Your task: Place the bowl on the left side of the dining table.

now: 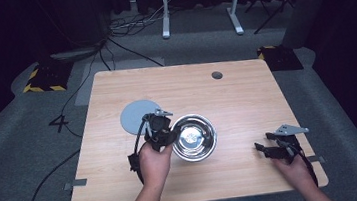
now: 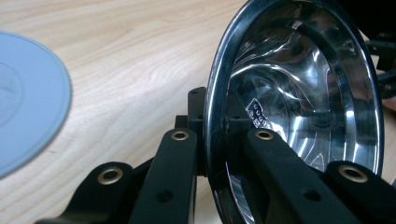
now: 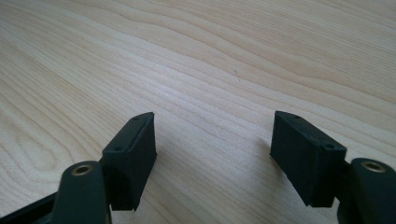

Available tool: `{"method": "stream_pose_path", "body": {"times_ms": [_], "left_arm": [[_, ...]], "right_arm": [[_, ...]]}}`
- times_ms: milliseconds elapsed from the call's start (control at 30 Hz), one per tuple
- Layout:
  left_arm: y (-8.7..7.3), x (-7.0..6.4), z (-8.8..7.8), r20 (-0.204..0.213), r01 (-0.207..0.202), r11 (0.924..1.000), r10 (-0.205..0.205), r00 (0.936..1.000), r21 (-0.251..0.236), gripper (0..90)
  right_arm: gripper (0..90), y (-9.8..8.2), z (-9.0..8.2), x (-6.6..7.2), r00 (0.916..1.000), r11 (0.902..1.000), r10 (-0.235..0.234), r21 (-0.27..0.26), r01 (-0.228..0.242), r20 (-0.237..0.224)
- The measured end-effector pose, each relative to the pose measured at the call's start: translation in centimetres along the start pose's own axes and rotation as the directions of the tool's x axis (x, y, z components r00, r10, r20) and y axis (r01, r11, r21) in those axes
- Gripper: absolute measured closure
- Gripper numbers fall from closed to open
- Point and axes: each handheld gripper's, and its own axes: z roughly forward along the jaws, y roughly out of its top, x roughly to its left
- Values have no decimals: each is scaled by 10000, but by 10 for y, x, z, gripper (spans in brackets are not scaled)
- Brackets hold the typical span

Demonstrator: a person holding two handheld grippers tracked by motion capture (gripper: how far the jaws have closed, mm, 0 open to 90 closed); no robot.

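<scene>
A shiny steel bowl (image 1: 196, 137) sits near the middle of the wooden table (image 1: 246, 93). My left gripper (image 1: 170, 135) is shut on the bowl's left rim. In the left gripper view one jaw lies inside the bowl (image 2: 303, 93) and the other outside, so my left gripper (image 2: 219, 135) pinches the rim. Whether the bowl rests on the table or is lifted I cannot tell. My right gripper (image 1: 263, 150) is near the table's front right corner, well away from the bowl. In the right gripper view my right gripper (image 3: 212, 140) is open over bare wood with nothing between its pads.
A flat grey round disc (image 1: 139, 115) lies on the table just behind and left of the bowl, close to my left gripper; the disc (image 2: 23, 102) is at the left edge of the left gripper view. A small round hole (image 1: 217, 75) is near the table's far edge.
</scene>
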Motion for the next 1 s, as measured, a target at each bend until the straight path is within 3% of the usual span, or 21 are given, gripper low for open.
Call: {"method": "stream_pose_path", "body": {"times_ms": [300,467,533,667,1000], "left_arm": [[23,12,-10,-208,138,9992,-146,9997,-373,855],[32,22,-14,-126,286,9982,-293,9995,-536,855],[36,30,-19,-118,602,9951,-613,9980,-785,855],[41,40,-24,-37,847,9919,-855,9963,-946,855],[56,67,-36,-564,1051,9881,-1119,9921,-1127,856]], "right_arm": [[314,0,0,0,10000,10000,3,7,-3,-2],[314,0,0,0,10000,10000,7,9,-7,12],[314,0,0,0,10000,10000,27,-3,-27,18],[313,0,0,0,10000,10000,47,-9,-47,17],[314,0,1,0,10000,10000,62,-21,-62,17]]}}
